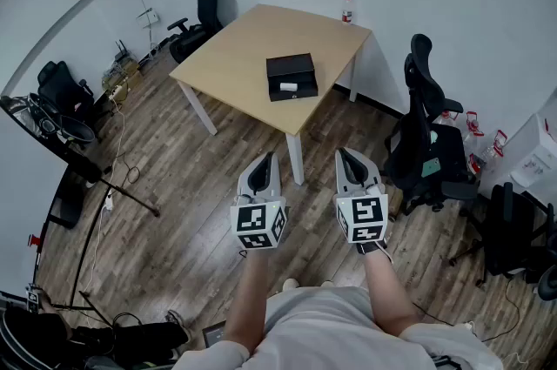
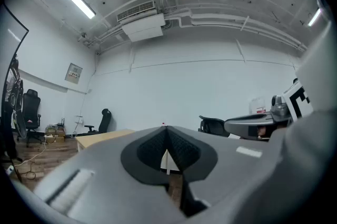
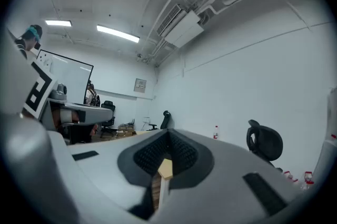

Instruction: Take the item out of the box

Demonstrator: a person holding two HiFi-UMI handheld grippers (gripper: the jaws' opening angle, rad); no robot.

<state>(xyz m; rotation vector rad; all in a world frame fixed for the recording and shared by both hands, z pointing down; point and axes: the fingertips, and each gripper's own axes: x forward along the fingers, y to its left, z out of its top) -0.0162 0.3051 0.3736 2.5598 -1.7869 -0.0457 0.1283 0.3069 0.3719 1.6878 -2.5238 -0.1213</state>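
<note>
Wooden floor (image 1: 200, 177), seen from the head view: the person stands on it well apart from the bench (image 1: 252, 46), a pale wooden top on white legs set near the far wall. A black office chair (image 1: 426, 133) stands on the right side of the bench. The task's box (image 1: 291, 77), black and low, lies on the bench near its front right edge; it looks closed, and the item inside does not show. Left claw (image 1: 265, 164) and right claw (image 1: 348, 158) are held side by side at waist height in front of the person, both pointing toward the bench, neither near the box. In each gripper view the two jaws meet with only a thin slit between them and nothing held. A small bottle (image 1: 347, 10) stands at the far corner of the bench, well apart from the box. Step in hand, as judged: the approach, with no contact made. The next move calls for walking up to the bench, spreading the jaws, and opening the box with one claw steadying it
</note>
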